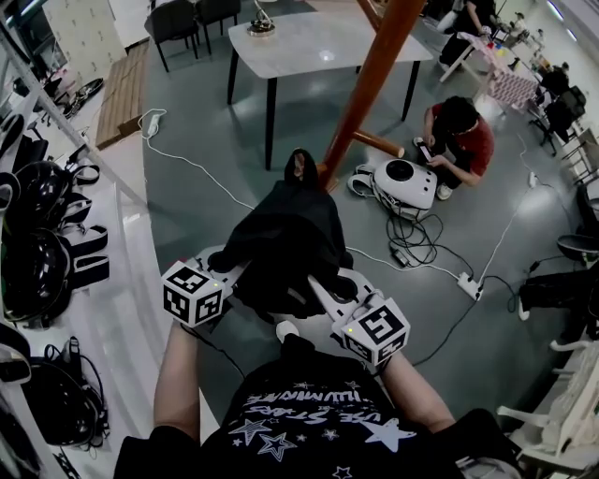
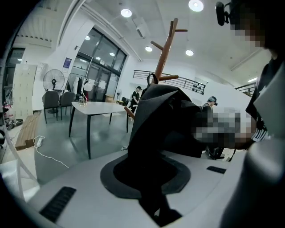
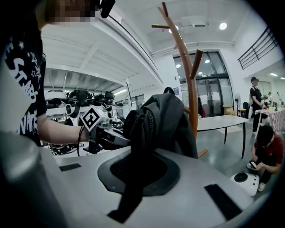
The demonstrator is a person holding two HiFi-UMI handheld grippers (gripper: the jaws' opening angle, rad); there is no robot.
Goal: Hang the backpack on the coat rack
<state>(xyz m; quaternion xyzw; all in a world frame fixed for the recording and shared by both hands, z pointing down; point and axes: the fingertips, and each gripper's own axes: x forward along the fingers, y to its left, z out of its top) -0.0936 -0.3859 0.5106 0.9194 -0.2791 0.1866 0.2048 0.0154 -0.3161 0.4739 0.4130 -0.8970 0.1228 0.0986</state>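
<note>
A black backpack point(image 1: 285, 239) hangs in the air between my two grippers, just in front of the brown wooden coat rack point(image 1: 374, 65). Its top loop point(image 1: 299, 161) points toward the rack's pole. My left gripper point(image 1: 236, 273) is shut on a black strap of the backpack point(image 2: 151, 196) at its left side. My right gripper point(image 1: 326, 288) is shut on a strap point(image 3: 131, 191) at its right side. In the left gripper view the backpack point(image 2: 164, 120) hides the rack's lower pole, and the pegs point(image 2: 168, 44) show above it. In the right gripper view the rack point(image 3: 189, 75) stands right behind the backpack point(image 3: 158, 118).
A white table point(image 1: 318, 42) with dark chairs point(image 1: 192, 19) stands beyond the rack. A person in a red shirt point(image 1: 459, 136) crouches at the right by a white device point(image 1: 404, 182), with cables and a power strip point(image 1: 468, 285) on the floor. Shelves with black helmets point(image 1: 37, 243) line the left.
</note>
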